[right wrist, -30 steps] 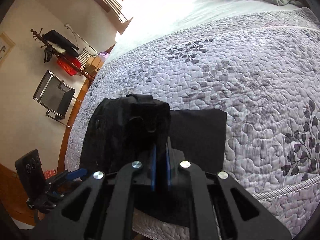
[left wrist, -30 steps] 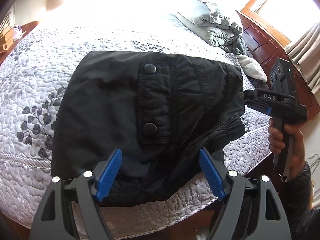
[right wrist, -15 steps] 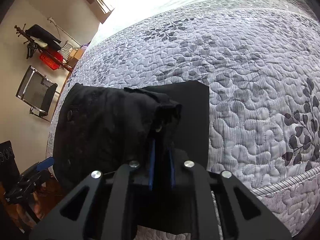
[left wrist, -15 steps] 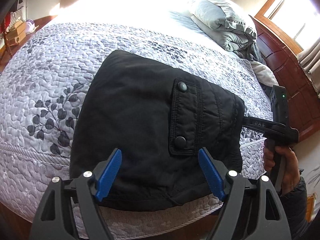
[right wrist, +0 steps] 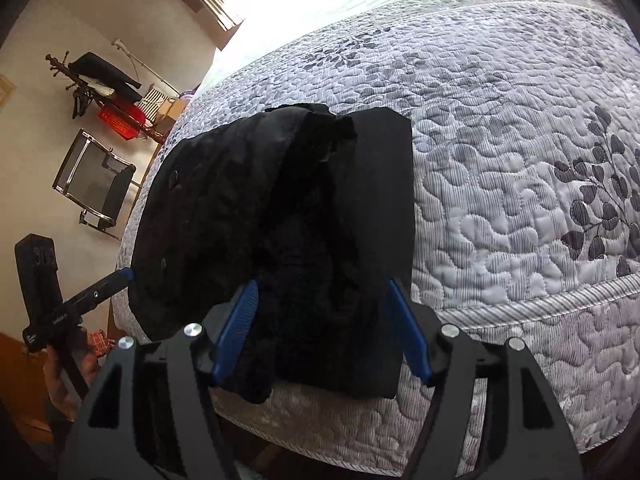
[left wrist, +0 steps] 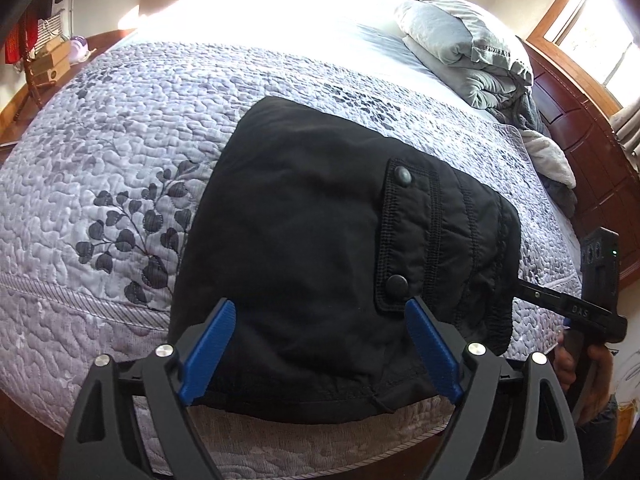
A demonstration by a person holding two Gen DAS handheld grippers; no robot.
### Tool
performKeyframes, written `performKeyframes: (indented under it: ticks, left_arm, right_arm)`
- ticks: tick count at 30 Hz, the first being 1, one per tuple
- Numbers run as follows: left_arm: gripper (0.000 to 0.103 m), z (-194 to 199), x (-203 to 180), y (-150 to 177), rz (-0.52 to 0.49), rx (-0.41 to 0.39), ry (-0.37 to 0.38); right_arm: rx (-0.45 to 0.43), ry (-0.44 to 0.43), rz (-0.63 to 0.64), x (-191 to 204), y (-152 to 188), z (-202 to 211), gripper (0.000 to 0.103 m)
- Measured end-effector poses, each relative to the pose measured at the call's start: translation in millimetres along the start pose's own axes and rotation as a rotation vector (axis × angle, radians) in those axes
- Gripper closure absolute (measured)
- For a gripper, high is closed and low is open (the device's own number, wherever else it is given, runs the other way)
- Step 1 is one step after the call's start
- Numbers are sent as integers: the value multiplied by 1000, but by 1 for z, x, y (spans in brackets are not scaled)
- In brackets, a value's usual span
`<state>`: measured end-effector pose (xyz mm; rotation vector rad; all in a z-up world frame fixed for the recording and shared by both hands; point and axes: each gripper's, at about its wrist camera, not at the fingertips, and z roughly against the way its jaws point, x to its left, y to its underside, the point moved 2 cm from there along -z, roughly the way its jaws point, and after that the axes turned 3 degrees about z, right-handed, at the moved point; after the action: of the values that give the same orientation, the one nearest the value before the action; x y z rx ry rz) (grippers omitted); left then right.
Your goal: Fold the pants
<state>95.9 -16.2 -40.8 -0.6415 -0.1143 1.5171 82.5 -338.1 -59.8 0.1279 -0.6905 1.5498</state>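
Note:
The black pants point(left wrist: 320, 248) lie folded into a compact bundle near the front edge of the bed, a snap-button pocket flap on top. My left gripper point(left wrist: 320, 344) is open, its blue pads on either side of the bundle's near edge. My right gripper point(right wrist: 322, 328) is open too, at the bundle's point(right wrist: 288, 208) other end, its pads either side of the cuff fabric there. The right gripper also shows in the left wrist view point(left wrist: 556, 300), at the bundle's right edge. The left gripper shows in the right wrist view point(right wrist: 100, 288).
The bed carries a grey quilted bedspread point(left wrist: 120, 152) with a leaf pattern. Grey bedding point(left wrist: 468, 48) is piled at the head by a dark wooden headboard point(left wrist: 592, 168). A folding chair point(right wrist: 92, 180) and a clothes rack point(right wrist: 104, 92) stand by the wall.
My right gripper has opened and let go of the pants' cuff end, which now lies down on the bundle. The left gripper stayed open and shifted a little.

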Motion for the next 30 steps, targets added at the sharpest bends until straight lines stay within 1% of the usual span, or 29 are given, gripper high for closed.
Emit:
performKeyframes:
  ticks: [2, 6, 7, 9, 12, 16, 18, 20, 22, 23, 24, 25, 26, 27, 30]
  left_arm:
    - [12, 1, 5, 1, 9, -9, -26]
    - [11, 5, 14, 3, 37, -11, -33]
    - [11, 5, 17, 3, 45, -11, -40]
    - [11, 6, 23, 4, 64, -8, -40]
    - [11, 5, 30, 5, 88, -5, -39]
    - [11, 6, 31, 6, 93, -4, -33]
    - [11, 6, 30, 6, 90, -6, -31]
    - [11, 6, 30, 6, 94, -5, -26]
    - [11, 6, 29, 5, 96, -2, -21]
    - [11, 6, 29, 5, 95, -3, -22]
    - [11, 6, 29, 4, 94, -4, -23]
    - [11, 6, 30, 4, 94, -6, -26]
    - [11, 6, 30, 3, 94, -5, -28]
    - [11, 7, 31, 3, 93, -6, -30]
    - [10, 10, 33, -1, 95, -18, -41]
  right_arm:
    - [-15, 16, 13, 6, 1, 2, 38]
    - [-54, 80, 55, 18, -2, 11, 38]
    - [-63, 84, 61, 18, -3, 13, 38]
    - [-75, 71, 57, 19, -4, 18, 38]
    - [-97, 75, 67, 22, -4, 26, 38]
    - [-117, 27, 71, 26, -3, 34, 37]
    - [-95, -1, 95, 33, -2, 32, 28]
    - [-52, 10, 120, 38, -2, 19, 29]
    - [-14, 19, 152, 44, -1, 2, 47]
    - [8, 14, 158, 45, -2, -8, 71]
    - [30, 2, 151, 44, -3, -17, 91]
    - [36, 14, 145, 44, -6, -24, 97]
    - [35, 21, 156, 45, -8, -27, 100]
    - [28, 24, 172, 47, -11, -26, 100]
    - [-47, 36, 176, 48, -29, -2, 101]
